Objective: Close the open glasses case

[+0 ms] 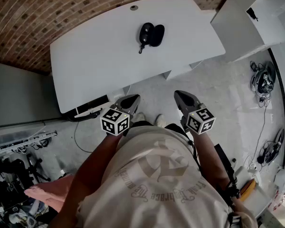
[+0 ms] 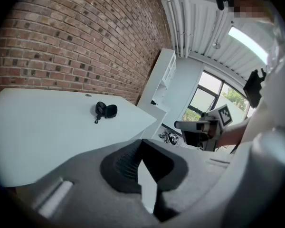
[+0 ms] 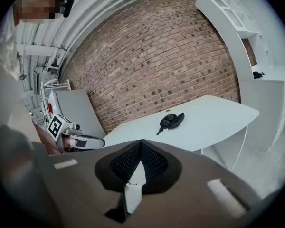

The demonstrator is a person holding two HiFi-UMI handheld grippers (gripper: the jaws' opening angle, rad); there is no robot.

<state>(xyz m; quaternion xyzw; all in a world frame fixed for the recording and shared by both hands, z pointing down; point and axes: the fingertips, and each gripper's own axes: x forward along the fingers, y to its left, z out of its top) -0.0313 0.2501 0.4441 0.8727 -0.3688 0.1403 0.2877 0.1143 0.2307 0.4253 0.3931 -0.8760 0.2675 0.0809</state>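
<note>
Closest in, the person in a beige printed shirt is holding both tools out in front of the body, side by side and angled slightly downward over the grey floor. The left gripper is clenching its jaws, their tips meeting with nothing between them. The right gripper is doing the same, its dark ribbed pads pressing together at the front and gripping nothing. Each one is carrying its marker cube at the rear, next to the hand. Just beyond both jaw tips, the near edge of the white table is running across. Further ahead, well apart from either gripper and roughly between the lines they are pointing along, the black glasses case is lying open on the tabletop, its two halves spreading side by side and a short strap trailing towards the grippers. Beyond the table a brick wall is rising, and past the right gripper a white shelf unit is standing.
</note>
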